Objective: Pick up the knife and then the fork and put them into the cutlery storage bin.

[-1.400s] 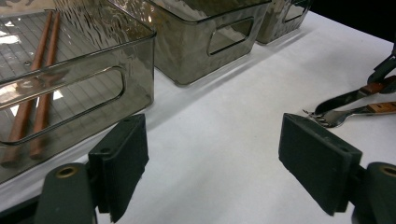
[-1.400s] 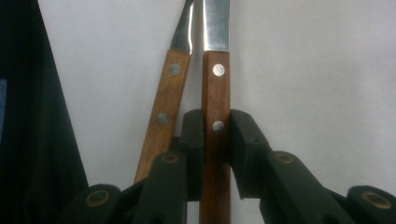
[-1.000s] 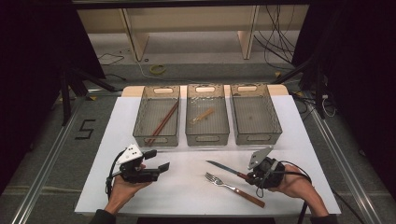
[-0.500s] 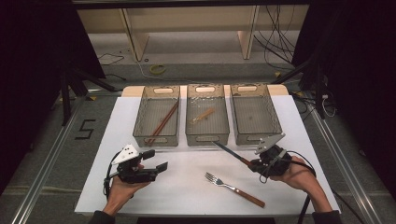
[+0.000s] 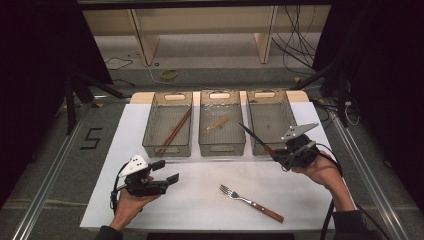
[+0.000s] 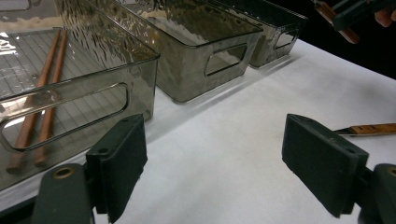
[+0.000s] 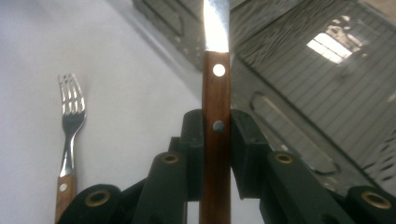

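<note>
A knife [image 5: 255, 137] with a wooden handle is held above the table, its blade pointing up and left over the front of the right bin [image 5: 270, 120]. My right gripper [image 5: 280, 159] is shut on the knife handle [image 7: 215, 130], the pads pressing on both sides. A fork [image 5: 250, 202] with a wooden handle lies on the white table [image 5: 200, 210], also seen as the fork [image 7: 70, 130] left of the jaws. My left gripper [image 5: 165, 172] rests at the front left, open, with nothing between its pads [image 6: 123, 163].
Three smoked clear bins stand in a row at the back. The left bin [image 5: 167, 145] holds chopsticks [image 5: 174, 132], also seen as chopsticks [image 6: 44, 93]. The middle bin [image 5: 222, 146] holds a small wooden utensil [image 5: 216, 124]. Black frames and cables flank the table.
My right gripper has lifted the knife off the table and carried it up and toward the right bin. The left gripper and the fork have stayed where they were.
</note>
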